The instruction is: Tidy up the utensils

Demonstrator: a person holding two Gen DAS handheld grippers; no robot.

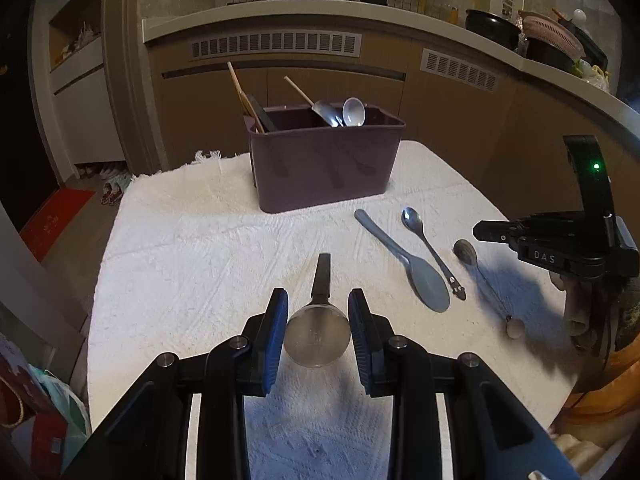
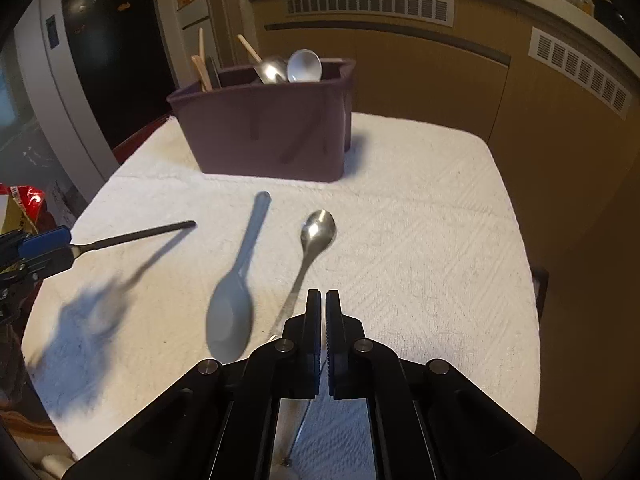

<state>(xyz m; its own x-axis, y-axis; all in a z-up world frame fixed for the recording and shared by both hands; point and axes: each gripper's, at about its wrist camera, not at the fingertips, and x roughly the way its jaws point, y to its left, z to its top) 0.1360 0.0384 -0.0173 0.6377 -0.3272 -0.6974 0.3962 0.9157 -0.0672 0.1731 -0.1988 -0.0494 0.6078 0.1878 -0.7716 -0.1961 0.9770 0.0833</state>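
Left gripper [image 1: 318, 334] clamps the ladle [image 1: 318, 336] by its round bowl, lifted above the cloth; smooth curved metal may slip or swivel before reaching the purple bin [image 1: 324, 164]. Right gripper [image 2: 323, 300] fully closed, empty.

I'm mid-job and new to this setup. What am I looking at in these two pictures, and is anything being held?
There is no robot: a person holds a pair of tongs in each hand, and a camera on each looks along its fingers. One picture is from the left tongs, the other from the right tongs. The left tongs grip the bowl of a metal ladle, lifted off the white towel. The right tongs are shut, with nothing visible between them. On the towel lie a grey plastic spoon, a steel spoon and a thin-stemmed spoon. Behind stands a purple bin already holding utensils.
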